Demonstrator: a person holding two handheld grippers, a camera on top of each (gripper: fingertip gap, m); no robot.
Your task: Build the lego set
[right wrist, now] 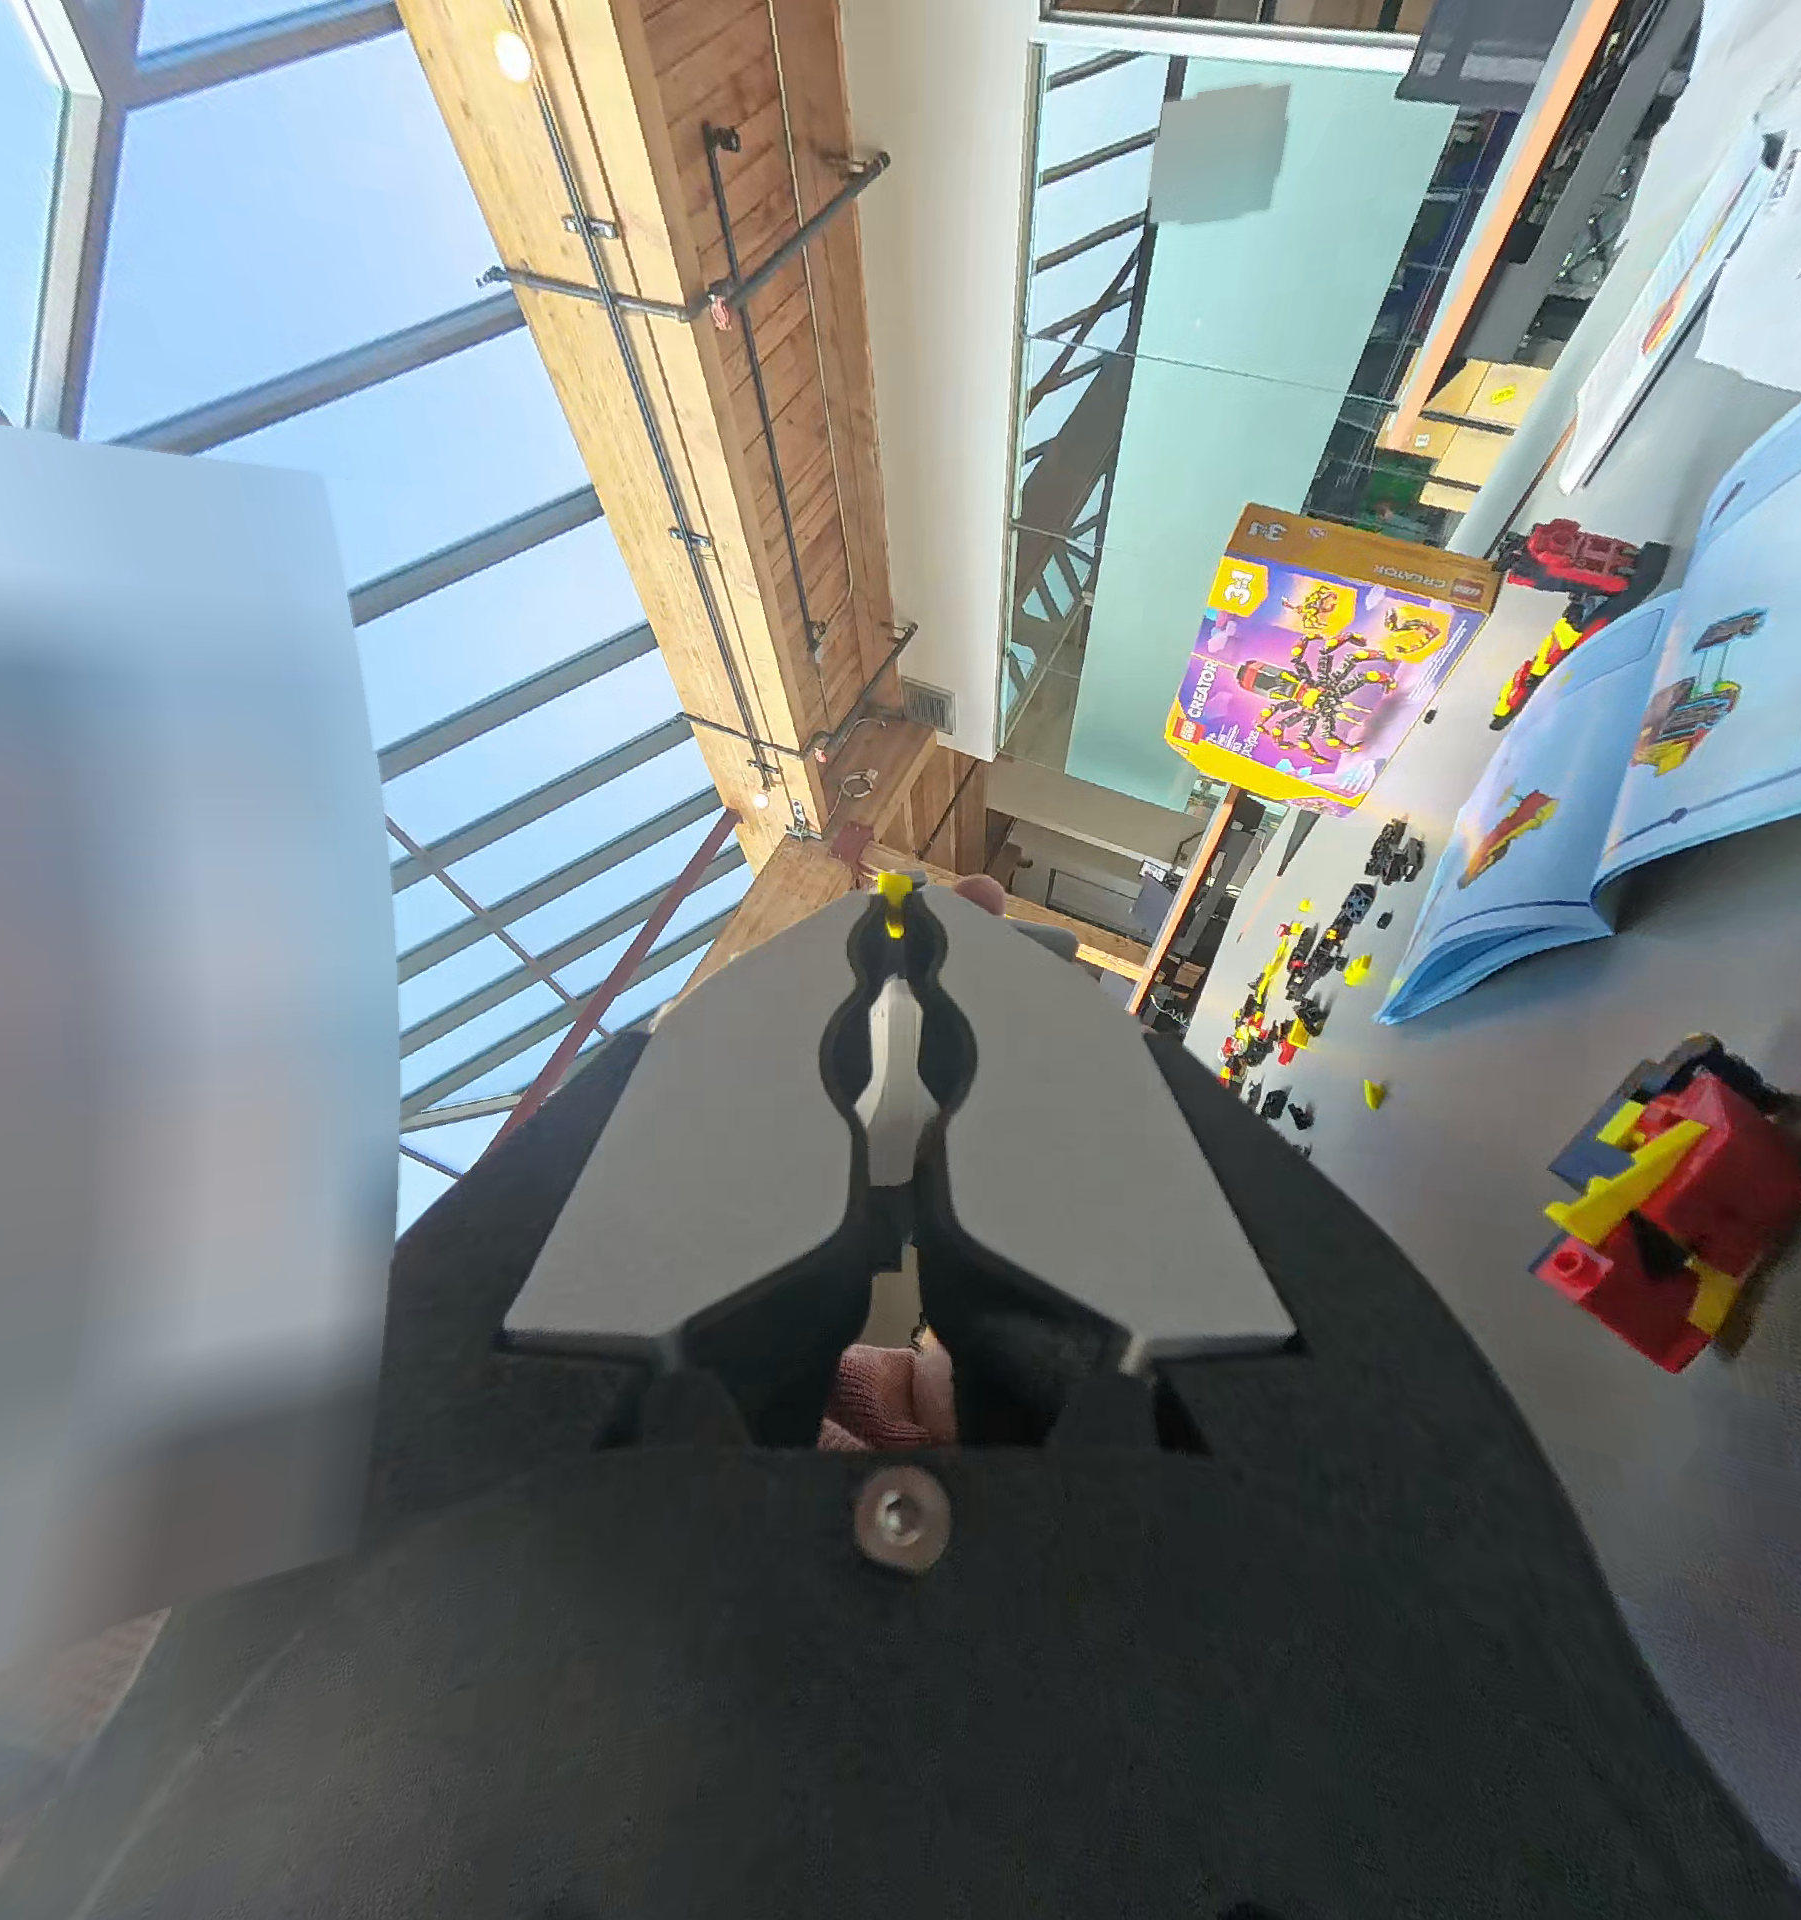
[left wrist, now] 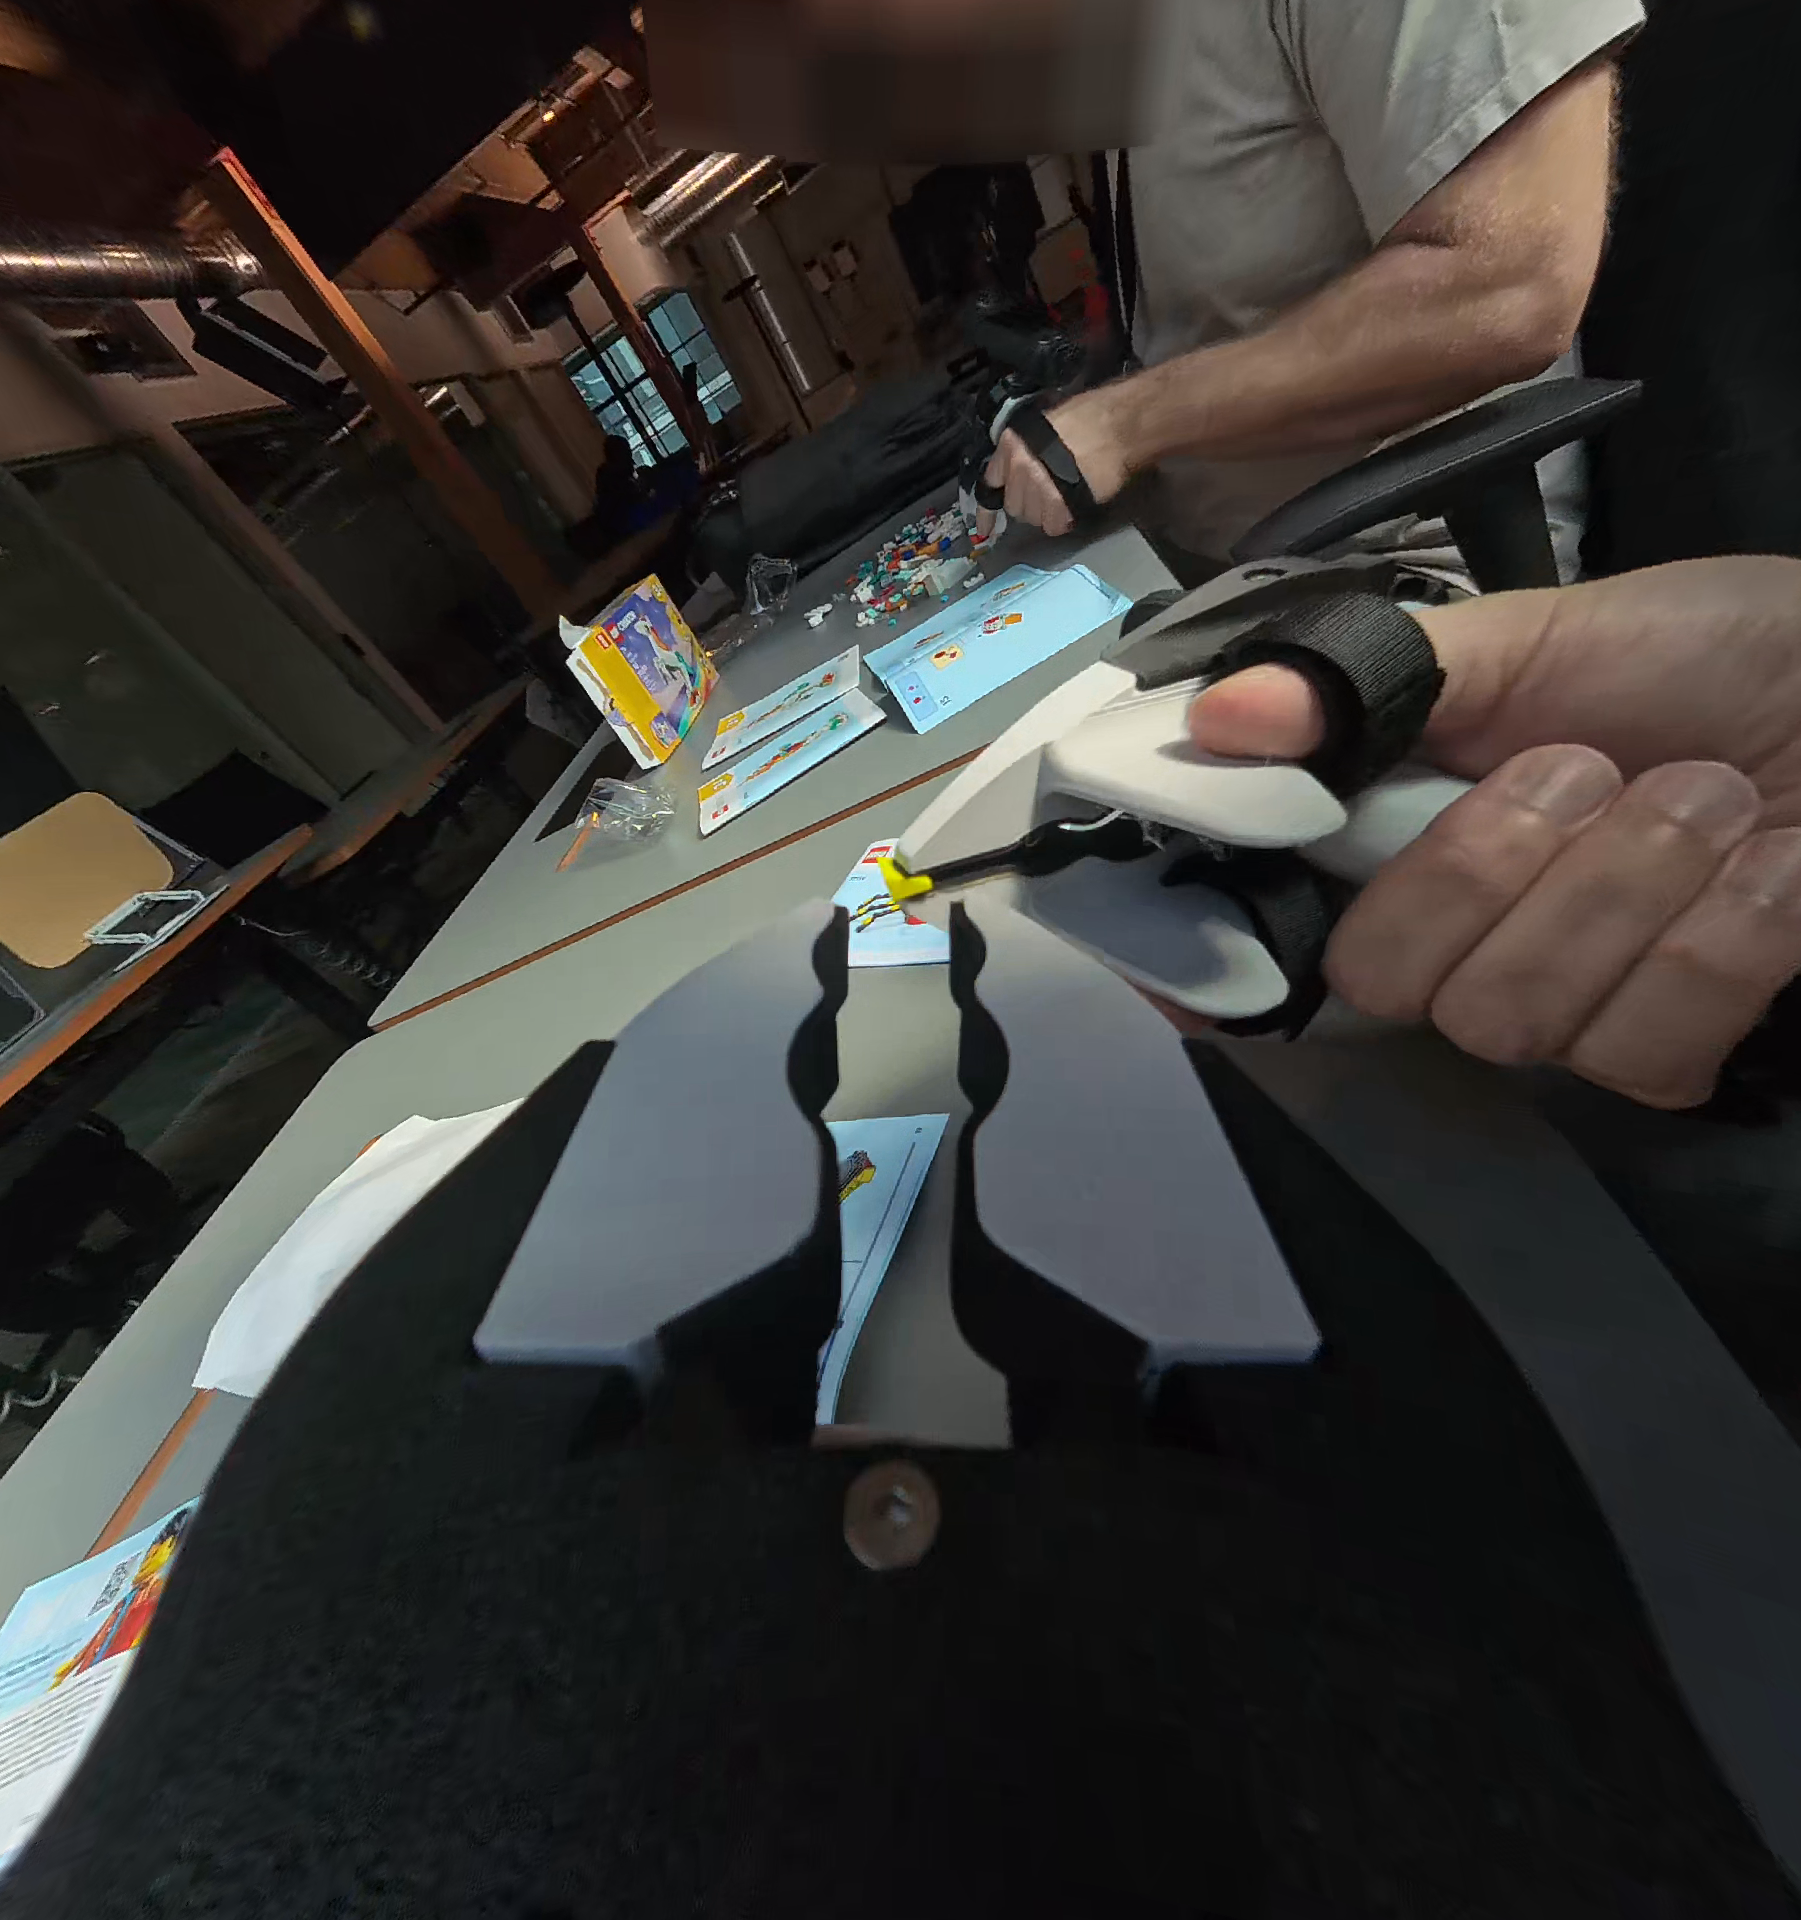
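My right gripper (right wrist: 894,906) is shut on a small yellow Lego piece (right wrist: 891,891) at its fingertips and is tilted up, away from the table. In the left wrist view the same gripper (left wrist: 901,871) shows side-on in a hand, with the yellow piece (left wrist: 911,885) pinched just beyond my left fingertips. My left gripper (left wrist: 896,920) is open with a narrow gap and holds nothing. It hovers over an open instruction booklet (left wrist: 880,1195). A partly built red, yellow and blue model (right wrist: 1685,1205) lies on the grey table (right wrist: 1498,1558) to the right.
Loose black, yellow and red pieces (right wrist: 1291,987), the purple and yellow set box (right wrist: 1322,665), an open booklet (right wrist: 1623,769) and a red and black sub-build (right wrist: 1582,561) lie on the table. Another person's hand (left wrist: 1041,468) works over pieces (left wrist: 906,577) on the far table. The grippers are tip to tip, or close to it.
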